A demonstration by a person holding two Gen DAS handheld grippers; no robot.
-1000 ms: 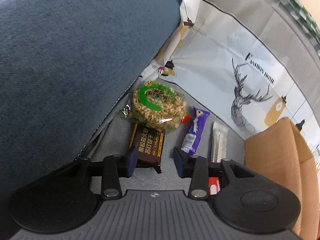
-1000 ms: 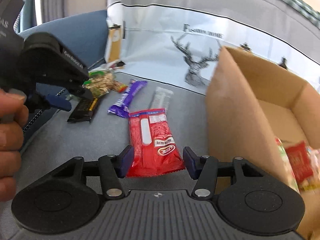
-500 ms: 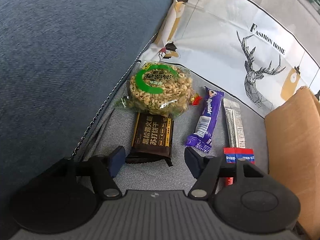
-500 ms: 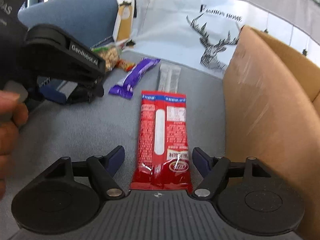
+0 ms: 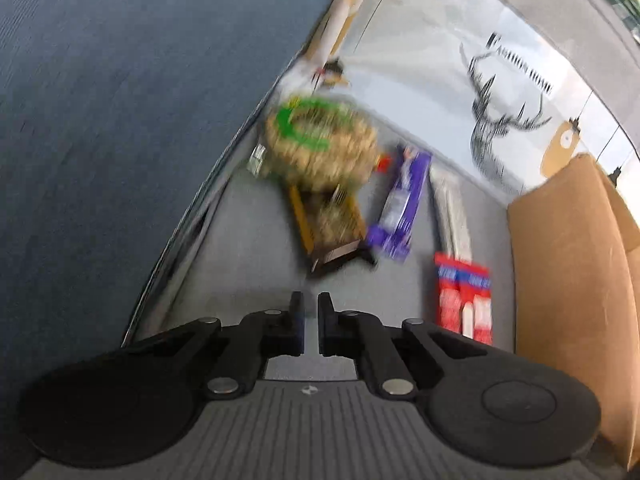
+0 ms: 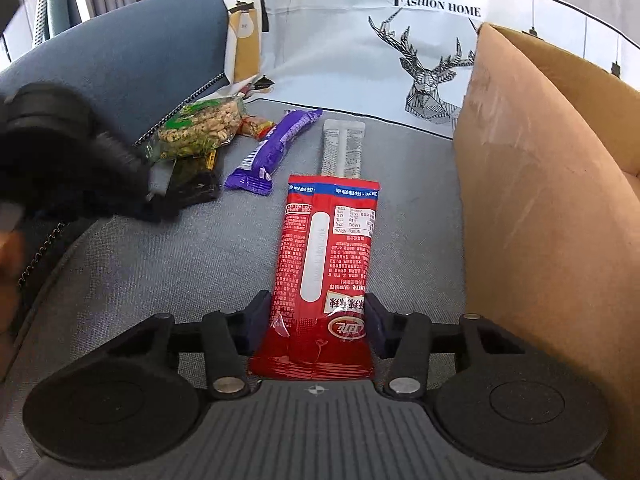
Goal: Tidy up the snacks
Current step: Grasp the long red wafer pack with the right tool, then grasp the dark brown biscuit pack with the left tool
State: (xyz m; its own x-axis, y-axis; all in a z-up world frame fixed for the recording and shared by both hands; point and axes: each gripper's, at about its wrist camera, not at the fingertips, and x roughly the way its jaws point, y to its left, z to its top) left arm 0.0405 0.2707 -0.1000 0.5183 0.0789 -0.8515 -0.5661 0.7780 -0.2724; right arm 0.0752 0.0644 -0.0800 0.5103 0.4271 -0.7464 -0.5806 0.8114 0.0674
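Right wrist, glossy red flat packet [image 6: 320, 276], corrugated cardboard box [image 6: 532, 184]

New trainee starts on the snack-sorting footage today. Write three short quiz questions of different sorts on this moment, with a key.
1. True or false: the left gripper holds the dark snack bar.
2. Which snack lies between the right gripper fingers? A) purple bar B) red packet C) silver stick pack
3. Fill in: seen from the right wrist, the cardboard box stands to the ____ of the red packet.

Key: 1 false, it is shut on nothing, short of the bar; 2 B, with the jaws closing on it; 3 right.
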